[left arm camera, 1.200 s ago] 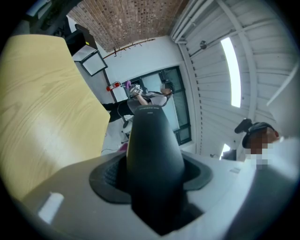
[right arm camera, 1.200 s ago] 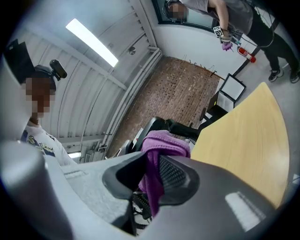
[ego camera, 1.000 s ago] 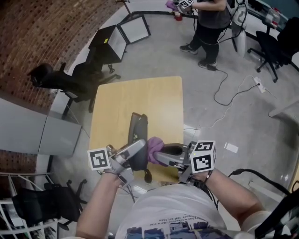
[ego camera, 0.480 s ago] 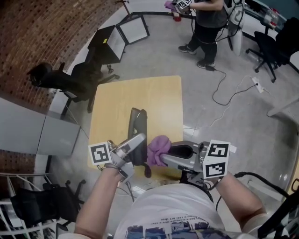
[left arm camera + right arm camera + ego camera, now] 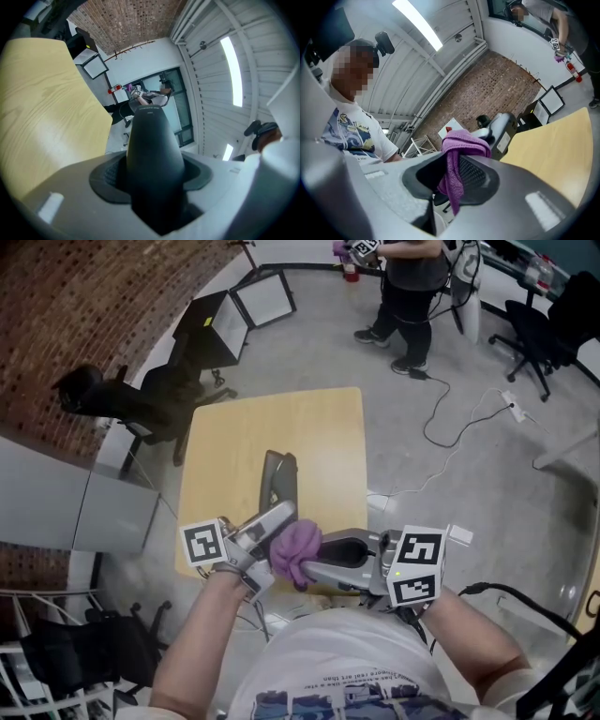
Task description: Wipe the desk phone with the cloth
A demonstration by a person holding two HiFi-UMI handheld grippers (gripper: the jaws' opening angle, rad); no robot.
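Clamping the desk phone (image 5: 278, 479), left gripper (image 5: 281, 519) grips firmly; right gripper (image 5: 319, 566) pinches the purple cloth (image 5: 295, 545).

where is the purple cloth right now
Head view, low centre: the purple cloth is pinched in the right gripper, at the wooden table's near edge, beside the black desk phone.

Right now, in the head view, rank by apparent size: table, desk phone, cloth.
1. table, largest by far.
2. cloth and desk phone look about alike. The phone is partly hidden and the cloth sits nearer the camera, so I won't rank them.
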